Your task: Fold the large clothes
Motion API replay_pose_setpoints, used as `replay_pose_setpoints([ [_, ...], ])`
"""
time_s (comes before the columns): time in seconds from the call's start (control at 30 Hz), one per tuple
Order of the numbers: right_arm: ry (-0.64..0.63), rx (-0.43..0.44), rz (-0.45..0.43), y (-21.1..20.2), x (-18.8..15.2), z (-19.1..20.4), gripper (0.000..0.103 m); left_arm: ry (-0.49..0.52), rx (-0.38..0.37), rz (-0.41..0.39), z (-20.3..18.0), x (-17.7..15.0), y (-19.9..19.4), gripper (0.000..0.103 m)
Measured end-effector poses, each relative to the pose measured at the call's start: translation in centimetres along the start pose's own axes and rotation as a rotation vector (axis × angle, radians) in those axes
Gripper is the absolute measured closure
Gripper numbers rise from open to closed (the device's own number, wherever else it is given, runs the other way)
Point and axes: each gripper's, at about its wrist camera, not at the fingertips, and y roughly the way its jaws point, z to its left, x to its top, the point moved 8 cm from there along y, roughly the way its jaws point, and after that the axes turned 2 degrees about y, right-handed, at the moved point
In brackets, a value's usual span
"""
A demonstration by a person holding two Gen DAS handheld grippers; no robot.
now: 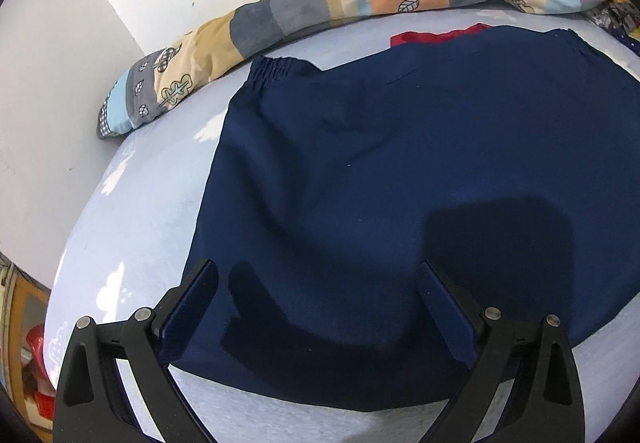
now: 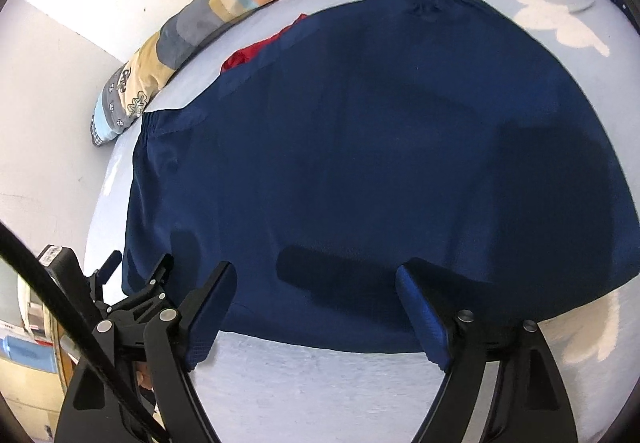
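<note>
A large navy blue garment (image 1: 400, 183) with an elastic waistband lies spread flat on the pale blue bed sheet (image 1: 132, 227); it also fills the right wrist view (image 2: 360, 147). My left gripper (image 1: 318, 283) is open, hovering just above the garment's near hem, its fingers (image 1: 192, 307) apart and empty. My right gripper (image 2: 316, 283) is open too, over the near hem, holding nothing. The left gripper also shows at the lower left of the right wrist view (image 2: 136, 283). A bit of red cloth (image 1: 436, 37) peeks from under the garment's far edge.
A rolled patchwork quilt (image 1: 320, 7) lies along the white wall (image 1: 60, 83) at the far side of the bed. The sheet (image 2: 320, 383) has white cloud prints. Furniture and a red item (image 1: 38, 347) sit beyond the bed's left edge.
</note>
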Motion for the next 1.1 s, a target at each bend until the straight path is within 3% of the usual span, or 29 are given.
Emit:
replay_pose_setpoints([
  [0.17,-0.014,-0.021,-0.051,-1.5,0.7,-0.5,0.017,0.006,0.003,-0.049,-0.2,0.9,-1.3,0.004],
  [0.43,0.061,-0.004,-0.018,-0.8,0.6,-2.1,0.017,0.029,0.012,-0.117,-0.9,1.8,-3.2,0.004],
  [0.77,0.037,-0.041,-0.063,-1.7,1.5,-2.1,0.017,0.044,0.025,-0.126,-0.9,2.1,-3.2,0.004],
  [1.1,0.078,-0.066,-0.049,-1.2,1.7,-3.9,0.017,0.058,0.041,-0.128,-0.9,2.0,-3.0,0.004],
])
